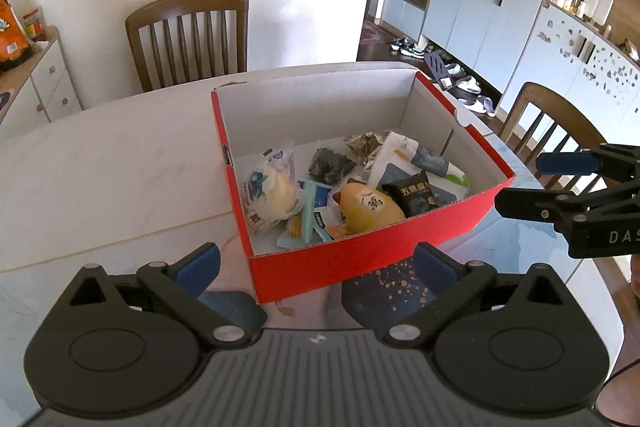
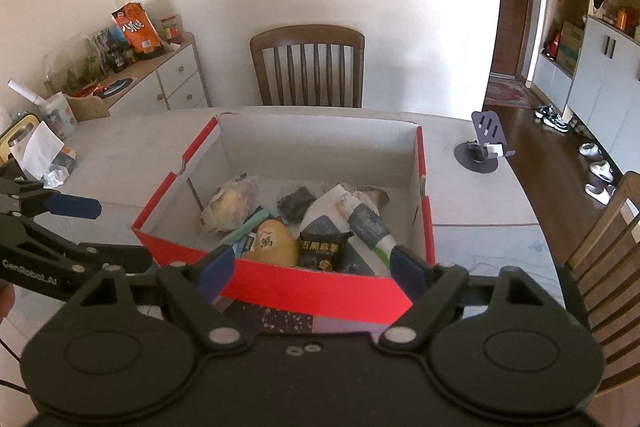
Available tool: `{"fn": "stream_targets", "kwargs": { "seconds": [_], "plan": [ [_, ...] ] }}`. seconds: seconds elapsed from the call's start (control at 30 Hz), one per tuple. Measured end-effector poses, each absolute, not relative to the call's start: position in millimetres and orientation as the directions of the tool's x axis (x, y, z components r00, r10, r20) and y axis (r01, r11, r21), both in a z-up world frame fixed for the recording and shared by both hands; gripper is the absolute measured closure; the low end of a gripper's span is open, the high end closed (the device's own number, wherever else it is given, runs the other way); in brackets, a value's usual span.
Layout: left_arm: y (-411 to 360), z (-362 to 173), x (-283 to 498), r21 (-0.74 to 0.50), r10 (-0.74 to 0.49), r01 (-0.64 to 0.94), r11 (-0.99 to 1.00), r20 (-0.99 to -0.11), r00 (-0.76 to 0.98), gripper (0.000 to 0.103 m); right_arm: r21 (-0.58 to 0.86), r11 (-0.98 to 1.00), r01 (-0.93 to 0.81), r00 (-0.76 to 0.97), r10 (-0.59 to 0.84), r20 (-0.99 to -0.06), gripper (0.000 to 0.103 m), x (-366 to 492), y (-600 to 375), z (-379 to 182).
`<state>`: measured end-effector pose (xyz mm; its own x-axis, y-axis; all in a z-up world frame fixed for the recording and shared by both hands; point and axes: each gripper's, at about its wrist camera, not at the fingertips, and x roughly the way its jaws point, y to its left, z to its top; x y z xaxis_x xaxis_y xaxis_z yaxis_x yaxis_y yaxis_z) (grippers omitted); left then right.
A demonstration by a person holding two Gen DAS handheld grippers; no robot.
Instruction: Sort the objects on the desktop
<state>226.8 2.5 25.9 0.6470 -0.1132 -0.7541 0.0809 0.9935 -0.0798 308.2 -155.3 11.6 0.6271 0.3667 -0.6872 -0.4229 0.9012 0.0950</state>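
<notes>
A red cardboard box (image 1: pixel 360 259) (image 2: pixel 320 287) with a white inside stands on the pale table (image 1: pixel 100 167). In it lie a wrapped bun (image 1: pixel 272 195) (image 2: pixel 232 207), a yellow toy (image 1: pixel 368 207) (image 2: pixel 276 241), a black snack packet (image 1: pixel 414 197) (image 2: pixel 322 251), a dark crumpled packet (image 1: pixel 330 165), a white pouch (image 2: pixel 352 211) and other wrappers. My left gripper (image 1: pixel 316 263) (image 2: pixel 120 231) stands open just before the box's near wall, with nothing held. My right gripper (image 2: pixel 312 267) (image 1: pixel 532 183) is open too, at the box's near right side, and it holds nothing.
A dark speckled mat (image 1: pixel 384 287) lies under the box's near corner. A wooden chair (image 2: pixel 308 67) stands behind the table and another (image 1: pixel 552 131) at its right. A grey phone stand (image 2: pixel 486 143) sits far right. Tissues and clutter (image 2: pixel 40 151) crowd the left edge by a sideboard (image 2: pixel 168 83).
</notes>
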Motion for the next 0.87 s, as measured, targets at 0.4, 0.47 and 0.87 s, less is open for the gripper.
{"fn": "stream_targets", "kwargs": {
  "seconds": [0.4, 0.47, 0.87],
  "plan": [
    [2, 22, 226, -0.092, -0.135, 0.1, 0.991, -0.749, 0.648, 0.0, 0.097, 0.905, -0.415, 0.614, 0.358, -0.704, 0.018, 304, -153, 5],
    [3, 22, 227, -0.097, -0.139, 0.101, 0.99, -0.749, 0.648, 0.0, 0.096, 0.906, -0.413, 0.614, 0.355, -0.705, 0.018, 304, -153, 4],
    [-3, 21, 225, -0.069, -0.13, 0.117, 0.991, -0.737, 0.663, 0.0, 0.111, 0.916, -0.384, 0.6, 0.339, -0.725, 0.018, 299, -158, -6]
  ]
}}
